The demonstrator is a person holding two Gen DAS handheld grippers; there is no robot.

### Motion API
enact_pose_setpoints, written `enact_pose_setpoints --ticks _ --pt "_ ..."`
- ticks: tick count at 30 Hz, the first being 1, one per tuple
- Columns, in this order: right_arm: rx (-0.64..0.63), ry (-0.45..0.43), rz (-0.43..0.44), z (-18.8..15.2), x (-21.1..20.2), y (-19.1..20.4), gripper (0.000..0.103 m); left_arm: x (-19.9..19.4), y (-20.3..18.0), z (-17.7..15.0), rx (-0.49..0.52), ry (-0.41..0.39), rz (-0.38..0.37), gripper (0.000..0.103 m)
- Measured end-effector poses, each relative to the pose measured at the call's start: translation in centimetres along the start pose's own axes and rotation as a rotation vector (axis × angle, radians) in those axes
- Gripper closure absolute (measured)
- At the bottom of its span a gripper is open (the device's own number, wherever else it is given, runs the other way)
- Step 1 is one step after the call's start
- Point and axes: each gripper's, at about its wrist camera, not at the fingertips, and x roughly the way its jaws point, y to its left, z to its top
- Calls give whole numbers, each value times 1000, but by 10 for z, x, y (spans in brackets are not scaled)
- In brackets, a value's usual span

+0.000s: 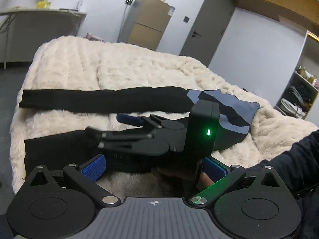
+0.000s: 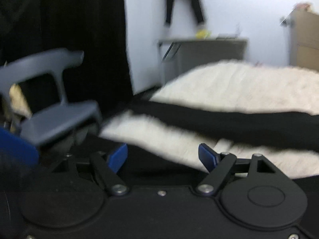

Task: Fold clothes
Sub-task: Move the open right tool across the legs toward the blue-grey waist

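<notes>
Black trousers with a grey-blue waist part (image 1: 235,107) lie across a cream fluffy blanket (image 1: 119,65) on a bed. One leg (image 1: 99,99) stretches left; the other leg (image 1: 55,151) lies nearer, partly under the grippers. My left gripper (image 1: 153,169) is open just above that near leg, blue pads (image 1: 93,168) wide apart and holding nothing. My right gripper (image 1: 105,124) lies sideways over the near leg, held by a hand (image 1: 177,174). The right wrist view is blurred; there the right gripper (image 2: 162,157) is open, with dark cloth below it and the far leg (image 2: 239,123) beyond.
A grey chair (image 2: 55,119) stands close by the bed's left end. A desk (image 2: 199,45) and a brown cabinet (image 1: 149,22) stand against the far wall, a grey door (image 1: 207,23) to the right, and shelves (image 1: 299,95) at far right. A dark sleeve (image 1: 295,159) enters from the right.
</notes>
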Motion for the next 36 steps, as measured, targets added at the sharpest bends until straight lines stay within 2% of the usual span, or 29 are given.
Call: enact_pose_setpoints --ticks 3,5,8,11,12,14,16,18,22,25,27,28,31,34,36 --pt "24 88 41 -2 13 2 27 -3 0 -3 8 13 10 0" --pt "-81 142 83 -11 25 26 30 -8 0 -5 15 3 -5 0" --pt "-188 160 150 -16 38 59 29 -12 6 -9 0 4 -19 0" --pt "-233 185 162 -11 58 83 25 -17 10 -9 -10 -30 8 0" --pt "-231 194 168 -8 61 87 25 -20 10 -9 -3 -54 17 0" --pt "-184 200 238 6 61 82 26 -29 11 -9 5 -113 -4 0" --pt "-151 195 252 12 58 70 33 -35 12 -10 10 -159 -1 0" --pt "-89 177 260 23 50 49 32 -36 13 -9 -1 -164 9 0" --pt "-22 147 -21 37 40 -20 24 -23 20 -9 -65 -88 17 0" --pt "26 123 -245 48 32 -72 23 -21 18 -7 -58 -93 32 0" --pt "59 106 -394 55 27 -107 24 -17 21 -6 -83 -66 56 0" --pt "77 128 -467 55 31 -126 24 -16 23 -6 -89 -57 57 0" --pt "120 228 -554 52 50 -158 21 -14 21 -7 -83 -40 67 0" --pt "61 264 -530 46 69 -137 20 -11 18 -7 -64 -22 76 0" --pt "3 276 -461 46 84 -106 22 -11 18 -8 -61 -16 77 0"
